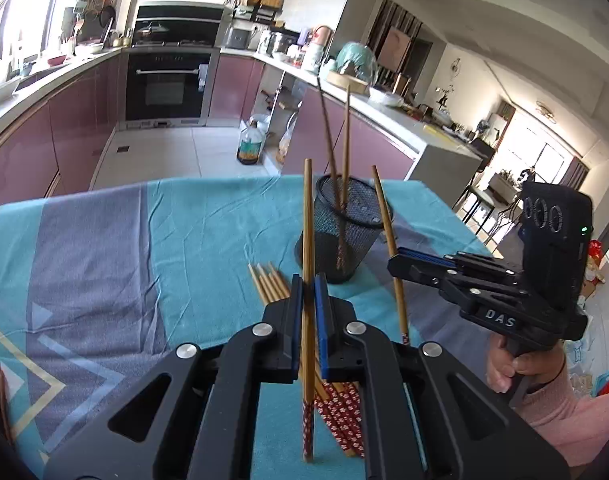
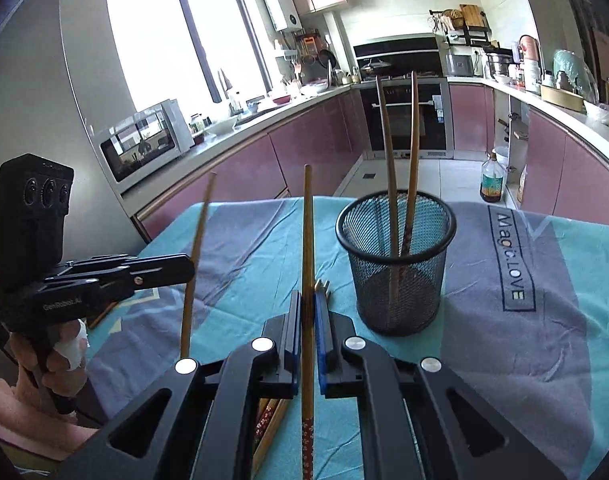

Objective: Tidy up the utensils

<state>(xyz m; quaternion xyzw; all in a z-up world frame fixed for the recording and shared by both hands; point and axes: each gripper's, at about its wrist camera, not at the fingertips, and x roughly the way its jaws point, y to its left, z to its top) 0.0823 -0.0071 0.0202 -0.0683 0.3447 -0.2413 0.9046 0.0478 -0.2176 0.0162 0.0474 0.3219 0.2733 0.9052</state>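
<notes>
- A table is covered by a teal and grey tablecloth (image 2: 240, 240).
- A black mesh holder (image 2: 396, 264) is stood near the table's far edge; two chopsticks (image 2: 412, 168) are leaned inside it.
- A bundle of chopsticks (image 1: 340, 412) is laid near the table's near edge.
- One upright chopstick (image 1: 308, 240) is clamped by the left gripper (image 1: 308, 292).
- Another chopstick (image 2: 307, 248) is clamped by the right gripper (image 2: 308, 312).

1. A home kitchen — pink-fronted cabinets (image 2: 312, 140) run under long worktops.
2. Built-in oven (image 1: 166, 84) and hob, microwave (image 2: 144, 140), wall boiler (image 2: 282, 8).
3. Cloth-covered tabletop (image 1: 104, 240) — open living area beyond.
</notes>
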